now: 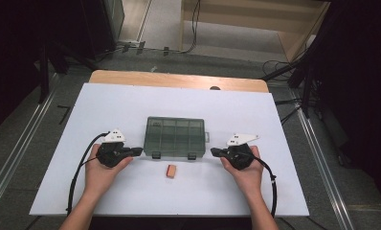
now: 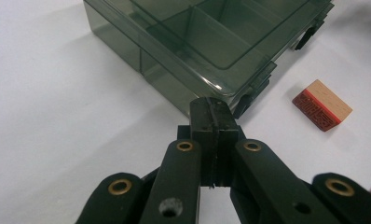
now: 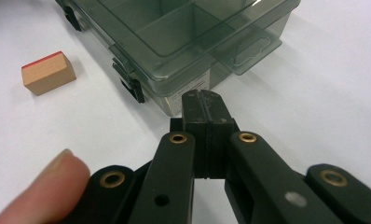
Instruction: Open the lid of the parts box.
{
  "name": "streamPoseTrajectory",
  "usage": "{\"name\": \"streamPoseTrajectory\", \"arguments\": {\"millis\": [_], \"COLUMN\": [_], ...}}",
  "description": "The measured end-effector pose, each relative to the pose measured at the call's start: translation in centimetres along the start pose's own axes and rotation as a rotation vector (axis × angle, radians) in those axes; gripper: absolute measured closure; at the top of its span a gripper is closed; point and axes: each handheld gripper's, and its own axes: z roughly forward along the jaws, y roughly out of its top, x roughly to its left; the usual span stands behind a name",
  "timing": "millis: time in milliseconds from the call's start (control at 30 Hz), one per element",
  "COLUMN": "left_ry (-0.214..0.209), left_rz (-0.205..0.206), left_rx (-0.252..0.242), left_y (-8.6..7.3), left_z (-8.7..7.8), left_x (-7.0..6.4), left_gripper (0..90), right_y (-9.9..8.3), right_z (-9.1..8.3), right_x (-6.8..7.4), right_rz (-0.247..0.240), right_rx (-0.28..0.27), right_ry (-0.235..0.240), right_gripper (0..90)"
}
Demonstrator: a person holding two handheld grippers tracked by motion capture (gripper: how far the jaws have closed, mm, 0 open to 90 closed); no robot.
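Left tool (image 1: pixel 140 151) and right tool (image 1: pixel 213 152), both jaws together, flank a closed box (image 1: pixel 175 136); stamp (image 1: pixel 170 171) nearby.

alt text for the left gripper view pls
The left gripper, its black jaws shut on nothing, points at the near corner of a closed dark translucent compartment box on a white table. A small wooden stamp block with a red face lies to the right.

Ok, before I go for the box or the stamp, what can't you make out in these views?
- Compartment box: contents unclear through the dark tinted lid; its far end runs off the top edge in both gripper views.
- Wooden stamp: the carved red face is too small and blurred to read in the left gripper view.
- Box latches: locked or loose, cannot tell.
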Motion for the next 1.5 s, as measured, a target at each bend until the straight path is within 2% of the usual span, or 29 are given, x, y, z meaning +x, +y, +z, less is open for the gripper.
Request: {"name": "streamPoseTrajectory", "arguments": {"millis": [267, 567, 1000, 1500], "left_ry": [-0.012, -0.02, -0.025, -0.029], "left_rz": [0.009, 0.006, 0.007, 0.013], "left_rx": [0.02, 0.035, 0.024, 0.015], "left_y": [0.0, -0.1, -0.1, -0.1], "left_z": [0.0, 0.1, 0.0, -0.1], "left_x": [0.0, 0.1, 0.1, 0.1], "left_gripper": [90.0, 90.0, 90.0, 90.0], "right_y": [0.0, 0.0, 0.1, 0.3], "right_z": [0.2, 0.8, 1.3, 1.2], "right_x": [0.2, 0.5, 0.9, 1.2], "right_rz": [-0.014, -0.026, -0.031, -0.039], "right_rx": [-0.002, 0.029, 0.043, 0.025], "right_ry": [0.011, 0.03, 0.042, 0.041], "right_gripper": [88.7, 88.7, 88.7, 88.7]}}
